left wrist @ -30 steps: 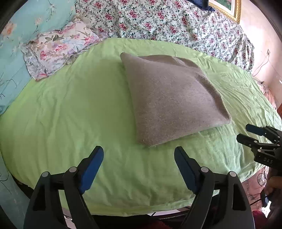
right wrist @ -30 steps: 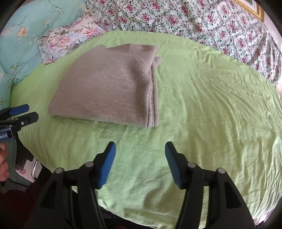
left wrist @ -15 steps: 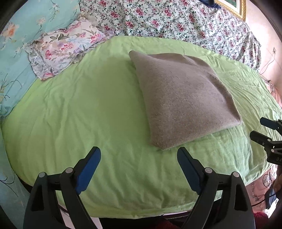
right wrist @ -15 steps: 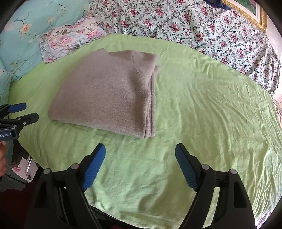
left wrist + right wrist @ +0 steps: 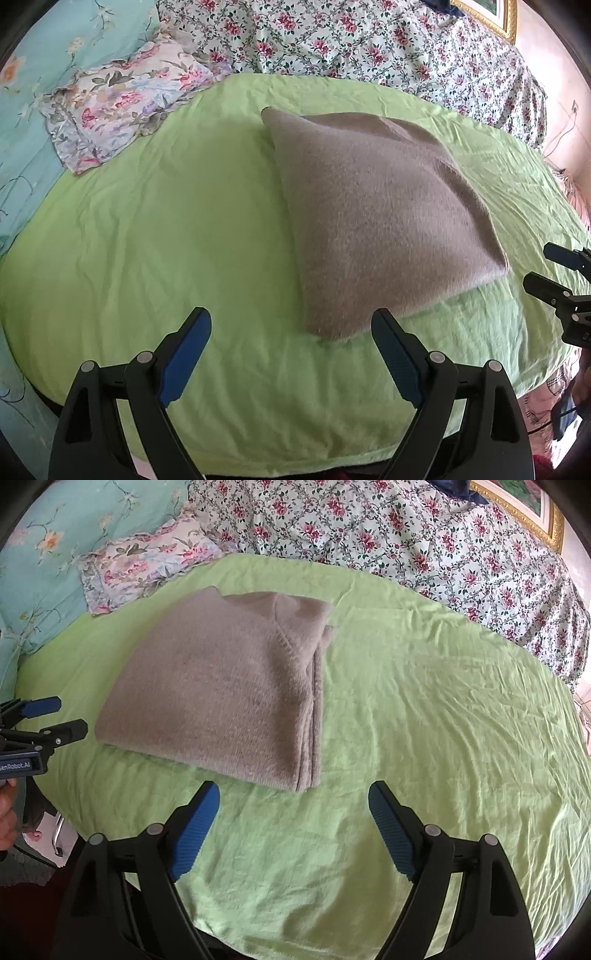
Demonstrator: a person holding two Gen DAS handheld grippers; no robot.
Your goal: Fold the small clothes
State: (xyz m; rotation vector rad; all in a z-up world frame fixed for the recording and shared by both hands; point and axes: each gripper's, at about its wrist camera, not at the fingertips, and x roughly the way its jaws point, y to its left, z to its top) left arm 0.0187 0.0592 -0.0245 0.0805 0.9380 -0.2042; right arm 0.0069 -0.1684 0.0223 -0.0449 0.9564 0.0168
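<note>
The folded grey garment (image 5: 221,694) lies flat on the green sheet (image 5: 424,720), toward the far-left part of it, clear of both tools. The right gripper (image 5: 293,812) hangs over bare sheet with its jaws spread wide and nothing between them; they have just been opening. From this gripper the garment sits ahead and to the left, with its near-right corner, where the stacked layer edges show, just beyond the left finger. The left gripper (image 5: 291,339) is likewise spread and empty, and the garment's near corner lies just ahead of its right finger, possibly a little behind the tip in this view. From the left gripper the garment runs away to the far right. In the right wrist view its longer side appears to run near-to-far, though fisheye distortion makes this uncertain. Both grippers stand near a near corner; neither touches the cloth. The fold looks complete, so any coming move probably involves only a squaring touch or withdrawal.
</note>
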